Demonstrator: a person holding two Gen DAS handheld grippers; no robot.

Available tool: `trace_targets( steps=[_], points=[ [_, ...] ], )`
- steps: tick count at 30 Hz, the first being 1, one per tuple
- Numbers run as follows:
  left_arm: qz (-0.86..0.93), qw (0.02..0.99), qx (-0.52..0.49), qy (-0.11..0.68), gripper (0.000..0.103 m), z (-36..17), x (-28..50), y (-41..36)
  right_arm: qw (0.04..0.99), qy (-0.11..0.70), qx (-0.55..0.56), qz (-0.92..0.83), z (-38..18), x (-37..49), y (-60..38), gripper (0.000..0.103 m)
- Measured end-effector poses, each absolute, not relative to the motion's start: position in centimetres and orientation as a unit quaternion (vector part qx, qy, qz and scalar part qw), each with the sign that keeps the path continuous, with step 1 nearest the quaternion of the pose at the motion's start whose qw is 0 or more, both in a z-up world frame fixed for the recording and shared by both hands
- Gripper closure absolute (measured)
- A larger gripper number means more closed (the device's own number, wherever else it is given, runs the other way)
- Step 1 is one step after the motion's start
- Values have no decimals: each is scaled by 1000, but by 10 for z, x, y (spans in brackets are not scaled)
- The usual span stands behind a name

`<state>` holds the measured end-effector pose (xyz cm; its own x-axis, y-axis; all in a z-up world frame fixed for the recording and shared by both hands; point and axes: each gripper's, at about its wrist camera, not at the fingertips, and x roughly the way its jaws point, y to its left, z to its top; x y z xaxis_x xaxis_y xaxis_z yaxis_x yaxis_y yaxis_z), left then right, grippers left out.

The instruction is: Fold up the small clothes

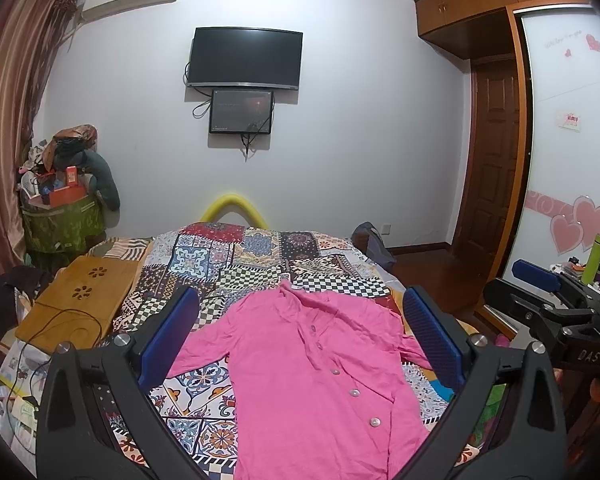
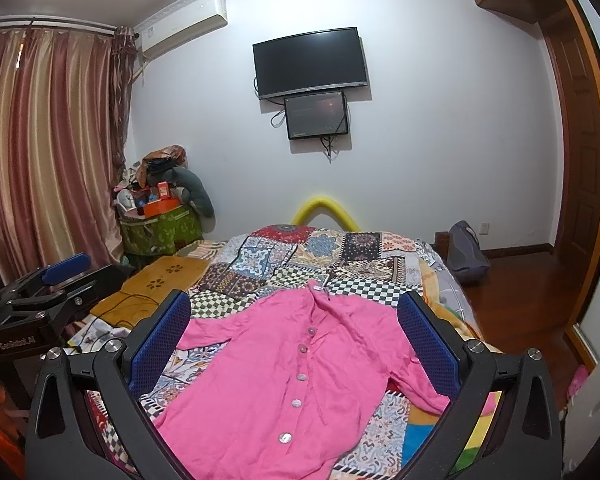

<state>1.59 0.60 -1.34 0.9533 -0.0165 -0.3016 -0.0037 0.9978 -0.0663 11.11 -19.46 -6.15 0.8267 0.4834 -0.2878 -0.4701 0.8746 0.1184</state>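
A small pink buttoned shirt (image 1: 312,376) lies spread face up on the patchwork bedspread (image 1: 228,256), collar toward the far wall, sleeves out to both sides. It also shows in the right wrist view (image 2: 296,368). My left gripper (image 1: 300,328) is open and empty, held above the shirt's near half. My right gripper (image 2: 296,328) is open and empty too, above the shirt. The right gripper also appears at the right edge of the left wrist view (image 1: 548,292). The left gripper appears at the left edge of the right wrist view (image 2: 60,276).
A wooden lap desk (image 1: 80,300) with a black cable lies on the bed's left side. A cluttered green basket (image 1: 60,220) stands in the far left corner by the curtain (image 2: 40,152). A wardrobe (image 1: 568,140) and wood floor (image 2: 520,300) are at the right.
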Motion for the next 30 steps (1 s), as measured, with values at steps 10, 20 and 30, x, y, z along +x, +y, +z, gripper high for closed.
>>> trace_targets(
  steps=[10,20,30],
  points=[
    [-8,982,-48,183,0,-23,54,28,954,169,10,248,-70,147,-195,1],
    [62,958,-65,273,24,-62,140,98,944,226,-1,242,-91,206,-199,37],
    [94,907,-114,394,28,-133,243,185,922,304,-21,239,-122,288,-200,38]
  ],
)
